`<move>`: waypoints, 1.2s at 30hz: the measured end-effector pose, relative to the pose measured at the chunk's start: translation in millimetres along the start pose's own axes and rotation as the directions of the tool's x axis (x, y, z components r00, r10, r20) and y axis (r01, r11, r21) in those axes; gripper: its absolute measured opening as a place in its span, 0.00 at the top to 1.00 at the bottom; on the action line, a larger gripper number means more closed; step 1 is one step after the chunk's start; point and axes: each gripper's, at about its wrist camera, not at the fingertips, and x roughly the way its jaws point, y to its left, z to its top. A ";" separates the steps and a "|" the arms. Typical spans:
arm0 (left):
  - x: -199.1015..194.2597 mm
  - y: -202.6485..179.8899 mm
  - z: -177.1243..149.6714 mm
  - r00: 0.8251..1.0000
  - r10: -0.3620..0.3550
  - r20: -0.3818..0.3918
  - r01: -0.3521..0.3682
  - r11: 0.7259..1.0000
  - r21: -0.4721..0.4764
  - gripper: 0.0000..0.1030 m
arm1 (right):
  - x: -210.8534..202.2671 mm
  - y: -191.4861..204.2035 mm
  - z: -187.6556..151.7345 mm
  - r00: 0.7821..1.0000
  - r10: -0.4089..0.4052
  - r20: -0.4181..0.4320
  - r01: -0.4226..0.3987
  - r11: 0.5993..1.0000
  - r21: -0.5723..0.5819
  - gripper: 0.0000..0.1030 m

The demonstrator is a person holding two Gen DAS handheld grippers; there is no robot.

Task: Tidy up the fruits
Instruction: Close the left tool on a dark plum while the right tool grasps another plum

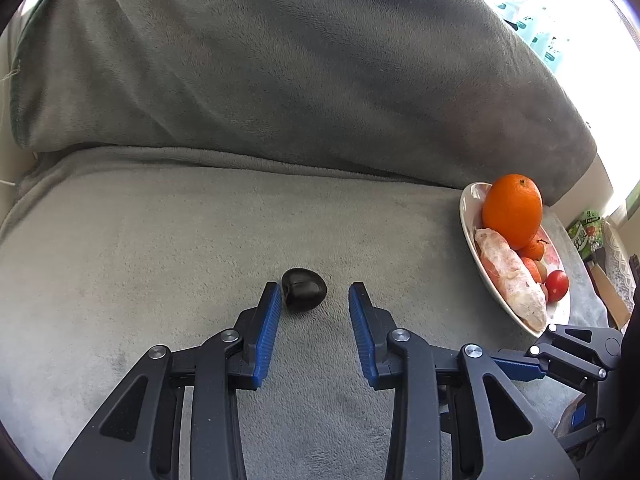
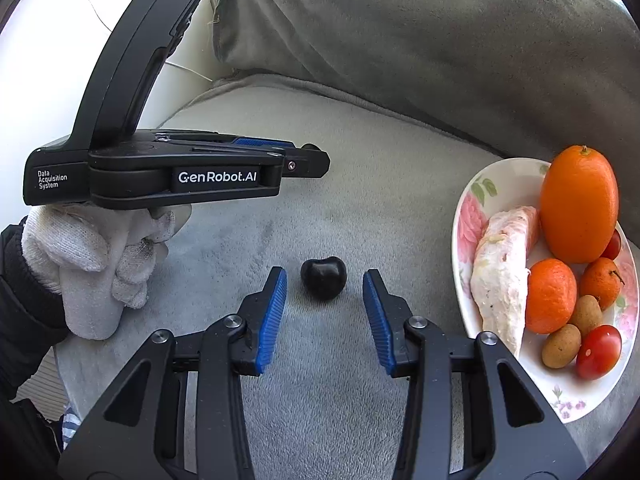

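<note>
- right gripper [image 2: 325, 280] jaws spread wide, dark cherry [image 2: 323, 278] between the tips at frame centre, untouched
- left gripper [image 1: 312, 294] also released; cherry [image 1: 304, 289] just beside its left finger
- surface: grey fleece blanket [image 2: 360, 152] over a cushion
- floral plate [image 2: 472, 200] at right frame edge holds orange [image 2: 579, 204], tomato [image 2: 599, 352]
- right view only: gloved hand [image 2: 92, 264]
- left view only: green packet [image 1: 586, 234]

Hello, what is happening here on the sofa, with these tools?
A person is sorting fruit with two hand-held tongs. Both the left tongs and right tongs are open around a dark cherry lying alone on the grey blanket. The plate already holds an orange, tangerines and a tomato.
</note>
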 end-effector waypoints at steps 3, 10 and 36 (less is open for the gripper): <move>2.3 0.8 0.4 1.000 0.001 -0.003 -0.001 1.000 0.000 0.72 | 4.3 0.4 2.6 1.000 -0.001 -0.006 0.000 1.000 -0.006 0.61; 9.0 -3.5 1.7 1.000 0.006 -0.009 -0.006 1.000 -0.001 0.75 | 13.2 2.8 7.1 1.000 -0.003 -0.019 0.003 1.000 -0.012 0.69; -10.0 -23.1 -6.4 0.999 0.002 0.043 -0.002 1.000 0.013 0.80 | 0.3 -2.8 7.9 1.000 -0.006 0.030 0.006 1.000 0.009 0.75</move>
